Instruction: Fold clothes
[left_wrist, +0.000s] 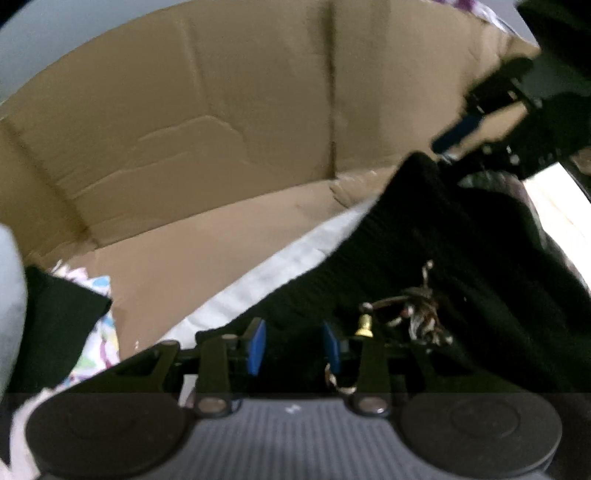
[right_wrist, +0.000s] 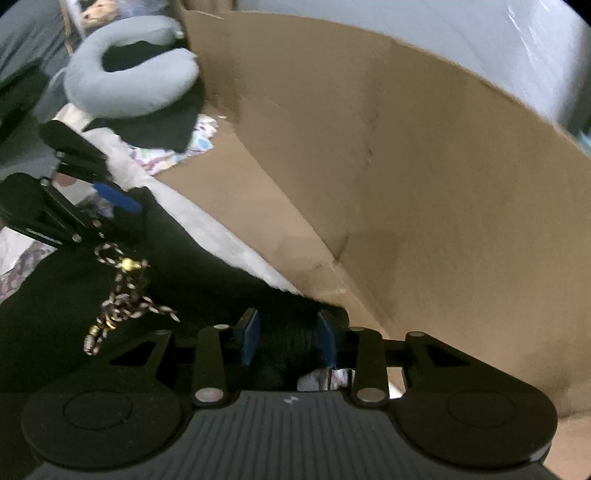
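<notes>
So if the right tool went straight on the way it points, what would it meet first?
Most likely the black garment, already lying between the right tool's blue pads; the cardboard stands further behind it, though depth is unclear.

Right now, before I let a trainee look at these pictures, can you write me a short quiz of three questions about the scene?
1. True or false: the braided drawstring lies on the black garment.
2. What colour are the pads of the left gripper? A red, B blue, C green.
3. Name the pale blue U-shaped thing that lies beside the cardboard box.

Key: 1 true; 2 B; 3 a neck pillow.
</notes>
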